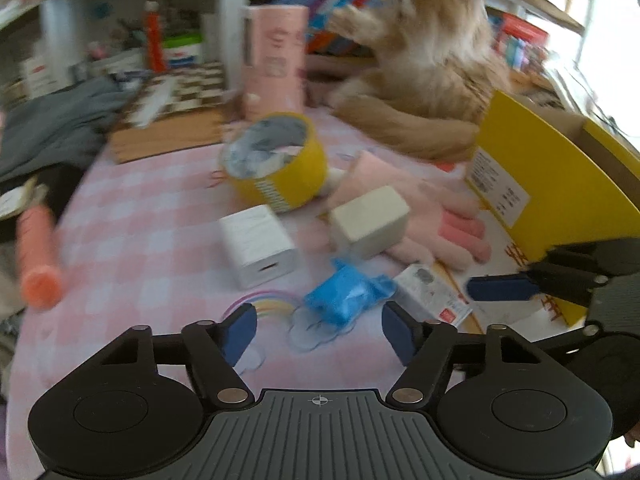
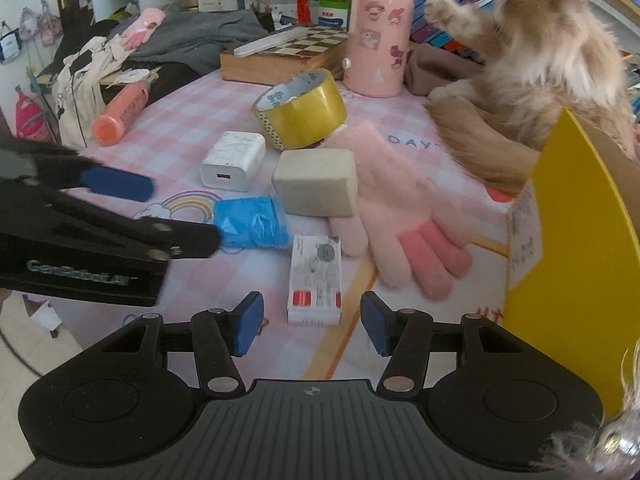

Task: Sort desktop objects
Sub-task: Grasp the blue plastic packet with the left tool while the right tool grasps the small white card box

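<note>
On the pink checked tablecloth lie a blue packet (image 1: 346, 294) (image 2: 252, 222), a white charger (image 1: 260, 246) (image 2: 234, 161), a beige block (image 1: 370, 222) (image 2: 316, 187), a yellow tape roll (image 1: 276, 162) (image 2: 302, 110), a pink glove (image 1: 440, 224) (image 2: 400, 216) and a small white box (image 1: 434, 300) (image 2: 316, 280). My left gripper (image 1: 318, 332) is open just in front of the blue packet. My right gripper (image 2: 312, 326) is open just in front of the small white box. Both are empty.
A yellow cardboard box (image 1: 560, 184) (image 2: 580, 240) stands at the right. A fluffy cat (image 1: 428, 64) (image 2: 540, 64) sits behind it. A pink cylinder (image 2: 378, 32), a chessboard box (image 2: 280, 54) and an orange bottle (image 1: 38, 256) (image 2: 120, 114) lie further back and left.
</note>
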Available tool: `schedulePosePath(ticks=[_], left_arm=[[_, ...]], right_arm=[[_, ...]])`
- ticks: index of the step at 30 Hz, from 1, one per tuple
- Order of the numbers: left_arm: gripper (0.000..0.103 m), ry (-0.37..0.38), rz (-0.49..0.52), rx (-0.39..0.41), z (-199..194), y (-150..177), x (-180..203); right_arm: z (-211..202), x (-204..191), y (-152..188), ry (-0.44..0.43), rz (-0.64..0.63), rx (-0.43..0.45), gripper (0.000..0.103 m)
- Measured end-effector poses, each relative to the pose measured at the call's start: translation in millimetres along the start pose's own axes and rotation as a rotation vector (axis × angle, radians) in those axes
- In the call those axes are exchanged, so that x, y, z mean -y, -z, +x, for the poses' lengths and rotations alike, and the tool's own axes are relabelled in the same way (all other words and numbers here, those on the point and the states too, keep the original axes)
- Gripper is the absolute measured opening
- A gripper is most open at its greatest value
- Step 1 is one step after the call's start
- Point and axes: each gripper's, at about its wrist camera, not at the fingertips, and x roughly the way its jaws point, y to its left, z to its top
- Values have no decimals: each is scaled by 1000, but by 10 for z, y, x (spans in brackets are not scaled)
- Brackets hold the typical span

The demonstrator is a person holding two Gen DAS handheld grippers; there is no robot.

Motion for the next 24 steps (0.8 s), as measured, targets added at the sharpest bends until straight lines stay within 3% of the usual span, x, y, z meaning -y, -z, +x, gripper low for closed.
schedulePosePath(ticks=[4,5,7,11,16,24], left_arm=[[54,69,124,-53,219,-107,79],[52,76,147,-63,263,-125,99],[47,82,180,-87,348,-160,124],[40,89,223,-90,399,-192,164],[27,74,206,-88,378,-190,162],[26,64,20,-66,56,-71,-44]], right_arm=[[94,15,-38,-16,-7,-14,45],[94,23,-43,-22,-7,-11,35],[87,34,-45,-23,-25,-9,29],[64,90,-39,-1,-17,-24,28],[65,103,-36,2,-22,-26,28],[138,121,-88,1,0,-17,35]])
